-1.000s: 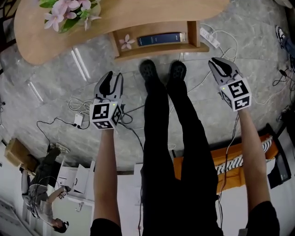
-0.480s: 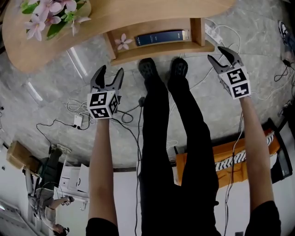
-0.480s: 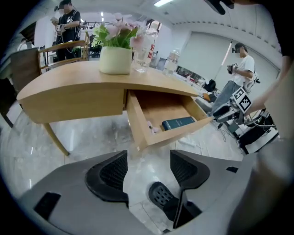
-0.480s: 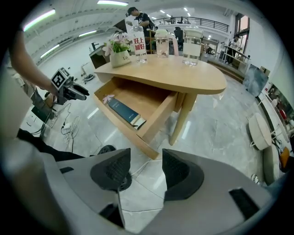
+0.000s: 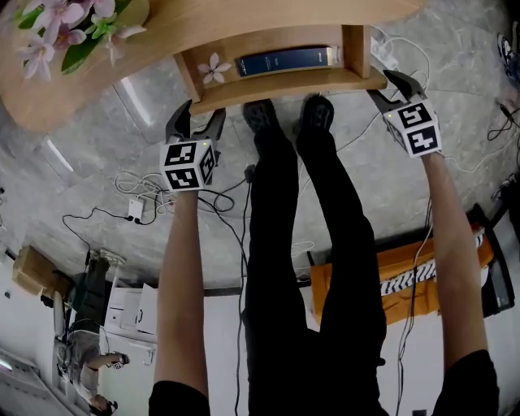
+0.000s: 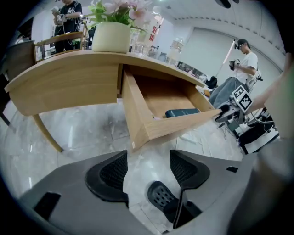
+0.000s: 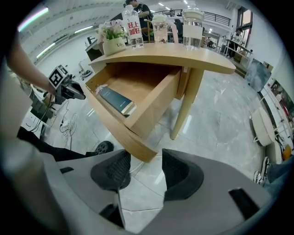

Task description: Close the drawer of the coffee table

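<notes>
- Coffee table (image 5: 244,20): drawer (image 5: 276,84) stood pulled out toward the person.
- Left gripper (image 5: 197,118): jaws had just been opening, spread wide, gripping nothing. Drawer's front corner sat just ahead of the fingertips, apart.
- Right gripper (image 5: 382,85): jaws had just been opening too, released. Other front corner sat at the gap's mouth, unclamped.
- Book (image 5: 284,61) lay inside the drawer.

Reaching down with both arms, grippers open
Holds left gripper (image 5: 199,115) and right gripper (image 5: 401,80) out on straight bare forearms (image 5: 180,268) either side of the legs (image 5: 325,244), both pointed steeply downward, marker cubes uppermost, each with jaws just opened wide and nothing between them.
</notes>
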### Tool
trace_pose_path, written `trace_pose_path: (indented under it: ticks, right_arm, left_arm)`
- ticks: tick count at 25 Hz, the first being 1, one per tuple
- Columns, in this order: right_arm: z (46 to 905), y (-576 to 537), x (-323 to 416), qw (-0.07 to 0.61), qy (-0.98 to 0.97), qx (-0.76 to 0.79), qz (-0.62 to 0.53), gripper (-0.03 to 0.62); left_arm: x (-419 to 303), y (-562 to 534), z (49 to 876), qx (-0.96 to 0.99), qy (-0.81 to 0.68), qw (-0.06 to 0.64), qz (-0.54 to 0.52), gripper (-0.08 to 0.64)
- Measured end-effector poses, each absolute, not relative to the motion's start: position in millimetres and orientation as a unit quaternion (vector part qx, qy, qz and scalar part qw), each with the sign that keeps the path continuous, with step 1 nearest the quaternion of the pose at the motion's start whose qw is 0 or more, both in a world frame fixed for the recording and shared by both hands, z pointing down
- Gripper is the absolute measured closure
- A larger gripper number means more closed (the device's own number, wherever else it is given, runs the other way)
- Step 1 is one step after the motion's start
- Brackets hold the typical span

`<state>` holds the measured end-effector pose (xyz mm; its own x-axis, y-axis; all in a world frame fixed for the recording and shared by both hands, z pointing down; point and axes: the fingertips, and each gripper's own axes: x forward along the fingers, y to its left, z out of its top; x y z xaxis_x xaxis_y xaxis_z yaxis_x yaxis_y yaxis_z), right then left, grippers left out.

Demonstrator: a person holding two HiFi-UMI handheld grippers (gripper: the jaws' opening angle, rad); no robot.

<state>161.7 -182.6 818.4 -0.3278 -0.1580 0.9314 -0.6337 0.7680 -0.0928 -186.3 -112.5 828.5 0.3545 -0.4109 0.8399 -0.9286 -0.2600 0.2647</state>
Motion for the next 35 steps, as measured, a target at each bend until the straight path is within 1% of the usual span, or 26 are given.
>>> trace_pose_path:
  ticks: [6, 11, 21, 26, 35]
  right_arm:
    - [829, -186, 154, 0.520, -0.777, 0.261, 0.240, 0.397]
    - [828, -187, 154, 0.515, -0.775, 0.269, 0.249, 0.400]
    - [813, -190, 155, 0.499, -0.771, 0.304, 0.254, 0.402]
    - [808, -193, 157, 0.504, -0.765, 0.310, 0.256, 0.402]
    - [784, -225, 150, 0.481, -0.778, 0.330, 0.233, 0.402]
  left_arm:
    - [-185, -121, 836, 0.717, -0.474, 0.394, 0.326, 0.276]
    - [-184, -127, 833, 0.706, -0.493, 0.402, 0.311, 0.311]
    - [-186, -128, 816, 0.692, -0.523, 0.406, 0.289, 0.318]
    - [-185, -128, 812, 0.686, -0.526, 0.409, 0.292, 0.321]
    - [-192, -161, 787, 0.685, -0.558, 0.388, 0.264, 0.322]
